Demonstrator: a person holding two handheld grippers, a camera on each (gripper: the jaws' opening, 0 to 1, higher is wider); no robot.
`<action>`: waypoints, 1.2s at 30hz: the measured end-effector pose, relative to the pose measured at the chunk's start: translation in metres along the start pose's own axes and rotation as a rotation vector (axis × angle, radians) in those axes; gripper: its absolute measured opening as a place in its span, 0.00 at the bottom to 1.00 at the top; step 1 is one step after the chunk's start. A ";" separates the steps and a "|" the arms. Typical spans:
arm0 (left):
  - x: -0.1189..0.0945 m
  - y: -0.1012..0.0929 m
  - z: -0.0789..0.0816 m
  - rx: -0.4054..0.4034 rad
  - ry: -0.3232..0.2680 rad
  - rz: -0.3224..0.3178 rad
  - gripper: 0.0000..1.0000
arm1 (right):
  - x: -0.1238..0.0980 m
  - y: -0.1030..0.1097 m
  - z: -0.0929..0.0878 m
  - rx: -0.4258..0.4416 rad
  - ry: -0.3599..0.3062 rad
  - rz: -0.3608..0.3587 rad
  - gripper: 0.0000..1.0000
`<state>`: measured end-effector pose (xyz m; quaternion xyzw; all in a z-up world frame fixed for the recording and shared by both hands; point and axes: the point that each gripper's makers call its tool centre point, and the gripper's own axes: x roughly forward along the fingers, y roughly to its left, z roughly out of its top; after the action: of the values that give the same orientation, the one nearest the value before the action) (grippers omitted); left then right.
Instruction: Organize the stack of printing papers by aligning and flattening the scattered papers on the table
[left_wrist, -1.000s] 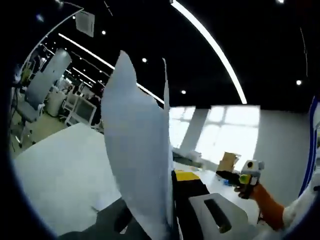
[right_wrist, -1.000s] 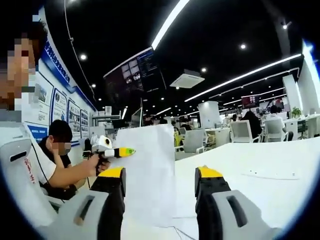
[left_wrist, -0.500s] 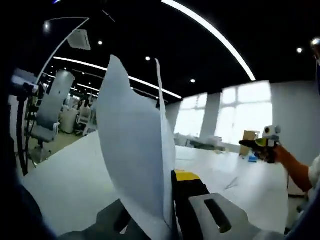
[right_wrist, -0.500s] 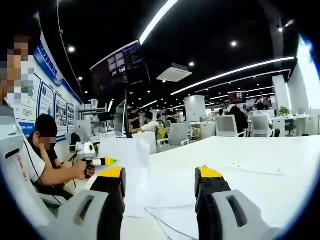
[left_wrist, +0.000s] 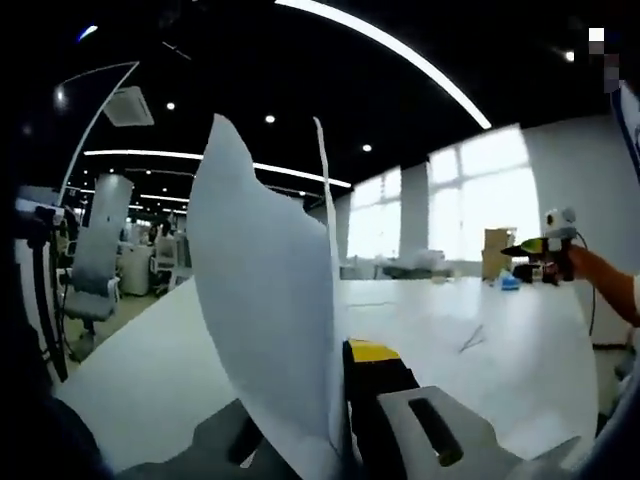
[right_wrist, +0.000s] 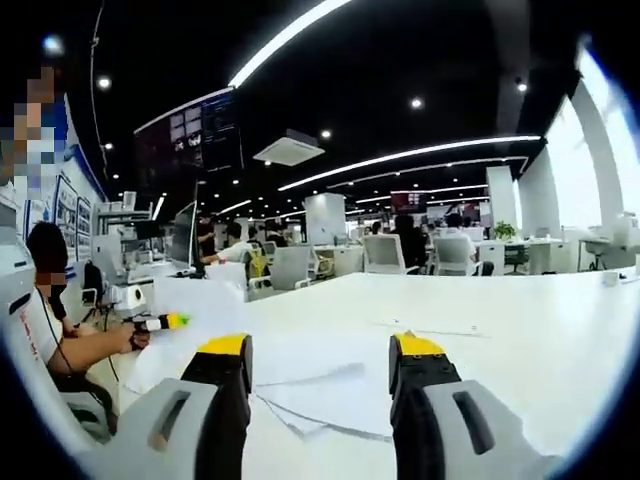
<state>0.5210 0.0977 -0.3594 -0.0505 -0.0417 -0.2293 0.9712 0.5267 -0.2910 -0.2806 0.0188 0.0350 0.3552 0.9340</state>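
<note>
My left gripper (left_wrist: 335, 400) pinches upright printing sheets (left_wrist: 265, 310); they may bow and slip. My right gripper (right_wrist: 320, 385) gapes, holding nothing, above loose papers (right_wrist: 310, 385), probably uneven.

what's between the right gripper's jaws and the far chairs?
In the right gripper view: loose papers beyond the right gripper, then bare white table up to the chairs.

Open office: black ceiling (right_wrist: 400, 60), light strips (left_wrist: 400, 50), bright windows (left_wrist: 470, 200).
</note>
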 end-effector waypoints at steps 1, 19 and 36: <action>0.000 -0.001 0.000 0.002 0.002 -0.003 0.06 | -0.004 -0.002 0.001 -0.002 -0.003 -0.013 0.50; 0.003 -0.010 -0.006 0.059 0.017 -0.053 0.06 | -0.043 -0.047 0.005 0.041 0.088 -0.093 0.50; 0.003 -0.005 -0.008 0.043 0.025 -0.040 0.06 | -0.032 -0.057 0.000 0.010 0.183 -0.089 0.51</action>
<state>0.5222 0.0911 -0.3670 -0.0260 -0.0355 -0.2486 0.9676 0.5410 -0.3546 -0.2820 -0.0106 0.1225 0.3132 0.9417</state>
